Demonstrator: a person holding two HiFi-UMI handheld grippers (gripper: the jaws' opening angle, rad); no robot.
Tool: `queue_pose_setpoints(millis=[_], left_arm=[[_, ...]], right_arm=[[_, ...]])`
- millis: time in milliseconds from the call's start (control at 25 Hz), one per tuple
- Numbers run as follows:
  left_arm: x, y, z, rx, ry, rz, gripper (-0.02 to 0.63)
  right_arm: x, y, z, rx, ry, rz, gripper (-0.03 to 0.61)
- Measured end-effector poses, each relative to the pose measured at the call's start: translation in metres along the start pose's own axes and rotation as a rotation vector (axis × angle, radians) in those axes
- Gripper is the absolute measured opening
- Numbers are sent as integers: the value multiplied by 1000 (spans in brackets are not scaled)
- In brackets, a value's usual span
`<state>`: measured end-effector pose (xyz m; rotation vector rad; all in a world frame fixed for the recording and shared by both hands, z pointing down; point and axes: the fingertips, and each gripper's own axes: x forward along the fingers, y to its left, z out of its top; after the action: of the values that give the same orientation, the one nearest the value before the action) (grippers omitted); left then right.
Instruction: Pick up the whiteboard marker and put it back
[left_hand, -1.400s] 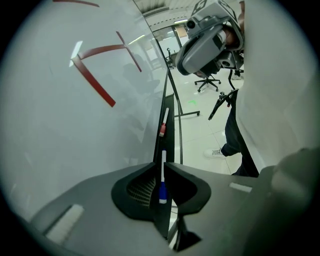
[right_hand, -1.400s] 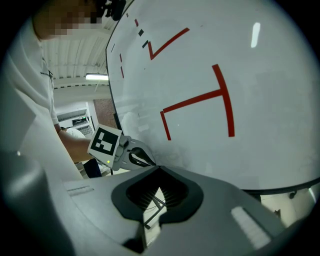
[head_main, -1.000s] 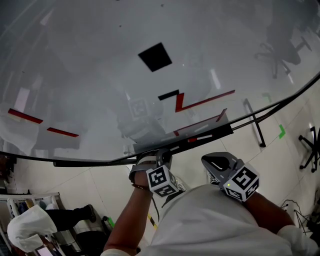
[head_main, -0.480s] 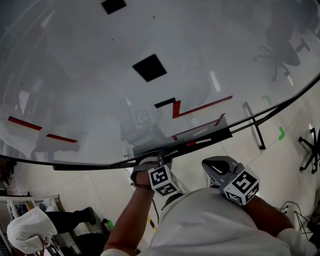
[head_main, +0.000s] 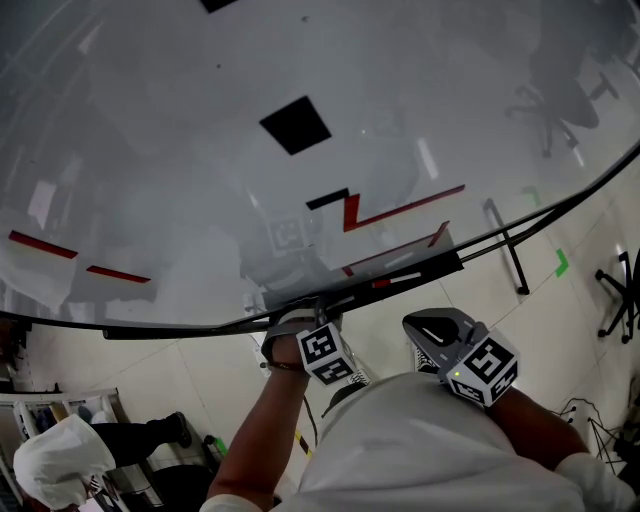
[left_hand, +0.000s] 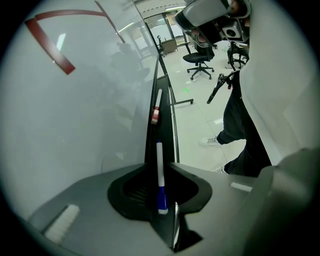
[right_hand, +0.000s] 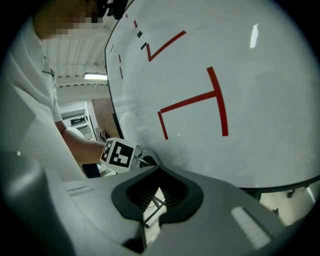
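A white whiteboard marker with a blue cap (left_hand: 159, 172) lies in line with the black tray ledge (left_hand: 150, 140) under the whiteboard (head_main: 180, 150). My left gripper (left_hand: 162, 197) is shut on its capped end, right at the ledge (head_main: 420, 270). The head view shows this gripper (head_main: 316, 312) against the ledge, but the marker is hidden there. My right gripper (head_main: 428, 326) hangs below the ledge, apart from it, shut with nothing in it (right_hand: 154, 194). From the right gripper view the left gripper's marker cube (right_hand: 119, 153) shows beside the board.
A second marker with a red cap (left_hand: 156, 111) lies farther along the ledge (head_main: 396, 281). Red lines and black squares mark the board. Office chairs (left_hand: 199, 56) and the board's stand foot (head_main: 508, 245) are on the tiled floor. Another person (head_main: 60, 455) is at lower left.
The left gripper has edged slightly closer to the tray ledge. The head view has shifted a little. The right gripper has stayed in place.
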<state>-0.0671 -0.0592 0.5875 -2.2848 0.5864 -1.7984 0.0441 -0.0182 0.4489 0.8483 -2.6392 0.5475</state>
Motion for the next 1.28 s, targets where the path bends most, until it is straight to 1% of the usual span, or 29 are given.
queue_pose_setpoints(millis=[280, 600, 1080, 1280], left_arm=[[1, 1, 0, -6, -1, 10, 86], [7, 0, -2, -2, 17, 10, 65], [7, 4, 2, -48, -14, 23, 57], [7, 6, 3, -66, -26, 56, 55]], right_arm=[[1, 2, -1, 1, 2, 2, 2], [-1, 0, 3, -1, -8, 0, 2], [0, 0, 0, -2, 1, 3, 2], [0, 2, 0, -5, 3, 5, 2]])
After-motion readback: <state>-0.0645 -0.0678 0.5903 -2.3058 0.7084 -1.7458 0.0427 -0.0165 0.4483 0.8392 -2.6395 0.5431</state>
